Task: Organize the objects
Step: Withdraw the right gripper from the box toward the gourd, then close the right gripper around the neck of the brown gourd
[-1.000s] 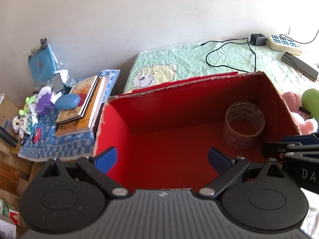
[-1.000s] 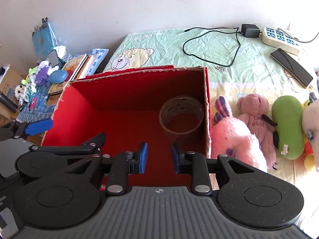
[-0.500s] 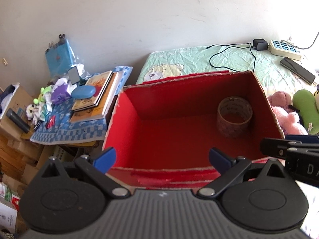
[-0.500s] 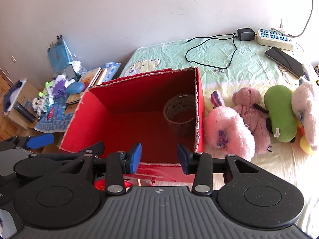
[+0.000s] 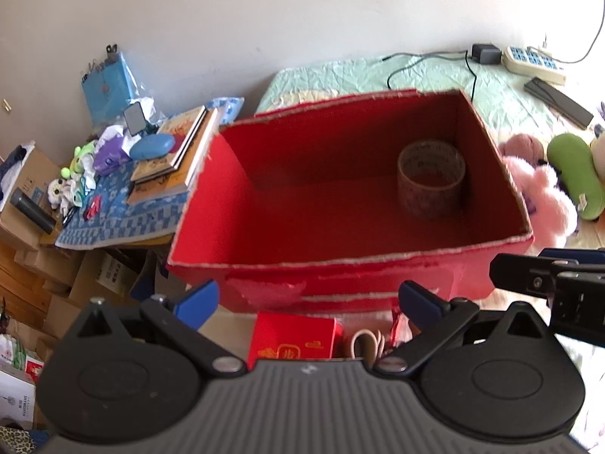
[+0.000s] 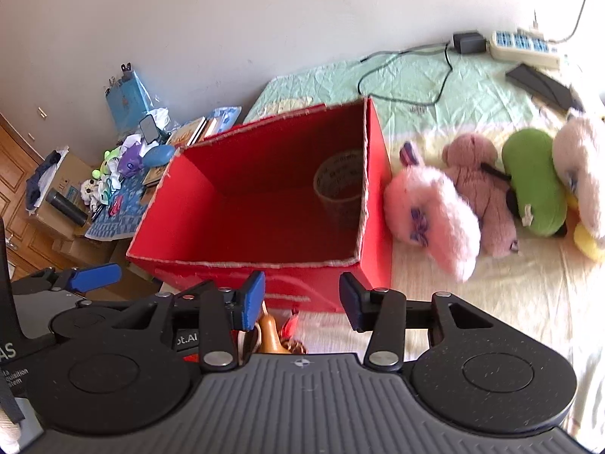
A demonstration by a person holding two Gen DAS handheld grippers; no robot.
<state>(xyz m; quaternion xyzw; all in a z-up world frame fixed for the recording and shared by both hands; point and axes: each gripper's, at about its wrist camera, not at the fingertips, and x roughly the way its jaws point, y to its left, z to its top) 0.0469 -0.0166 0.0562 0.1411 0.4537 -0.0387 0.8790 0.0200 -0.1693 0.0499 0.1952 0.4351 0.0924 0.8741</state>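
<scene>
Both grippers are pulling back from red box (image 5: 340, 272) | left gripper (image 5: 308, 299) gaping, right gripper (image 6: 298, 299) parted, both empty | I'm targeting pink plush (image 6: 431, 208), centre-right, squarely.

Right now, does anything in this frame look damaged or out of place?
Yes. The red box has ragged, frayed top edges, and its near outer wall shows torn, scuffed patches. The plush toys lie jumbled beside it on the bed rather than inside. Only a tape roll sits inside.
</scene>
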